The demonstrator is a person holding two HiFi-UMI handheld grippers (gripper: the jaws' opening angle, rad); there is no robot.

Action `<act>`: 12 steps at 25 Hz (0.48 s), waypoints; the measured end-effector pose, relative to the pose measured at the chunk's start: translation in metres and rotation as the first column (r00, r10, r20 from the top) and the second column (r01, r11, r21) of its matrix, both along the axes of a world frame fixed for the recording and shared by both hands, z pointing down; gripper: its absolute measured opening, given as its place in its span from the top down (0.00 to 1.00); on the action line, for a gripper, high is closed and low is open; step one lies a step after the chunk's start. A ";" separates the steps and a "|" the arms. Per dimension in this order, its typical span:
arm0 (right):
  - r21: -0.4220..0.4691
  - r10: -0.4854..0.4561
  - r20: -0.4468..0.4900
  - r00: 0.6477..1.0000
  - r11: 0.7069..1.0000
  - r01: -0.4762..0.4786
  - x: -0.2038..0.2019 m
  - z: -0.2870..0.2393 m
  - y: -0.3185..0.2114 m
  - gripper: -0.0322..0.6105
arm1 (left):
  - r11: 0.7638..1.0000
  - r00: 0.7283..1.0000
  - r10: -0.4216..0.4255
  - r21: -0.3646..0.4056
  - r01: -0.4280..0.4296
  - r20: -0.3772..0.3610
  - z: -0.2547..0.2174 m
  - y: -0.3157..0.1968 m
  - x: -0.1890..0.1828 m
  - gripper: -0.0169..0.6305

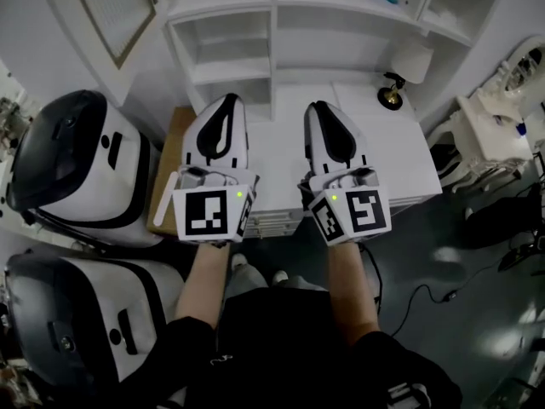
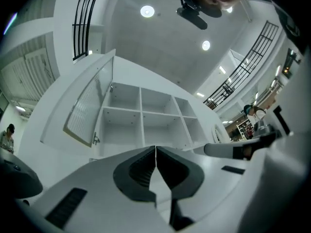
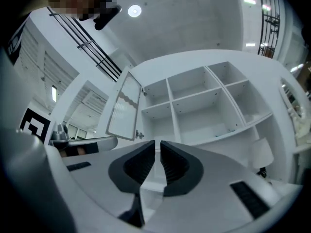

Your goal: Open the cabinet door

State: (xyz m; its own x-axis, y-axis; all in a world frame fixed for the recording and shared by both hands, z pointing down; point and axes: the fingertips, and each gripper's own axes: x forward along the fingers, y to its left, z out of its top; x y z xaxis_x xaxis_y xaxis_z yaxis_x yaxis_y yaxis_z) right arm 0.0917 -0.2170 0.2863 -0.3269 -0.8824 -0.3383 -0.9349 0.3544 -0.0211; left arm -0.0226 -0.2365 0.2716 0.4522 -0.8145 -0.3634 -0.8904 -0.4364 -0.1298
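- Cabinet door [image 1: 111,11]: we see it swung wide on the left side of the white cabinet [image 1: 272,24]. It stands clear of the frame and leaves the open compartments exposed.
- Progress: we judge the opening done, since the door stands at a broad angle to the cabinet front. As far as we can see, nothing is left to do on it.
- Left hand-held gripper [image 1: 226,100]: clenched, with the jaw tips meeting and nothing between them. It hangs over the white bench [image 1: 400,160], well apart from the door.
- Right hand-held gripper [image 1: 319,106]: all but clenched, with only a thin slit between the jaws, and it is empty. It sits beside the left one and points toward the compartments.
- Contact: neither hand-held gripper touches the door or the cabinet.
- Writing: we find no brand, label or legible text on the cabinet, door or bench.
- Markers: the marker cubes [image 1: 209,213] carry black-and-white square patterns only, with no letters.
- Other items: a small lamp [image 1: 413,58] stands on the bench at the right. It shows no print that we can read.
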 end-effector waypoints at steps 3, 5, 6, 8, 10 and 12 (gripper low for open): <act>-0.043 0.023 0.000 1.000 0.999 -0.023 0.018 0.015 0.000 0.90 | 0.998 1.000 0.025 -0.062 -0.025 -0.006 0.018 -0.002 0.024 0.95; -0.063 0.044 -0.006 0.999 0.997 -0.044 0.027 0.024 0.000 0.90 | 0.995 0.999 0.038 -0.090 -0.040 -0.024 0.027 -0.003 0.034 0.95; -0.071 0.056 -0.011 0.998 0.996 -0.057 0.030 0.028 -0.001 0.90 | 0.994 0.998 0.043 -0.102 -0.046 -0.034 0.032 -0.003 0.039 0.95; -0.087 0.071 -0.024 0.997 0.994 -0.073 0.034 0.036 -0.003 0.90 | 0.991 0.998 0.048 -0.124 -0.054 -0.047 0.043 -0.004 0.045 0.95; -0.101 0.080 -0.039 0.996 0.991 -0.083 0.037 0.043 -0.004 0.90 | 0.987 0.997 0.054 -0.148 -0.060 -0.049 0.054 -0.005 0.053 0.95; -0.115 0.091 -0.057 0.994 0.989 -0.097 0.039 0.050 -0.006 0.90 | 0.982 0.997 0.063 -0.176 -0.071 -0.052 0.063 -0.004 0.061 0.95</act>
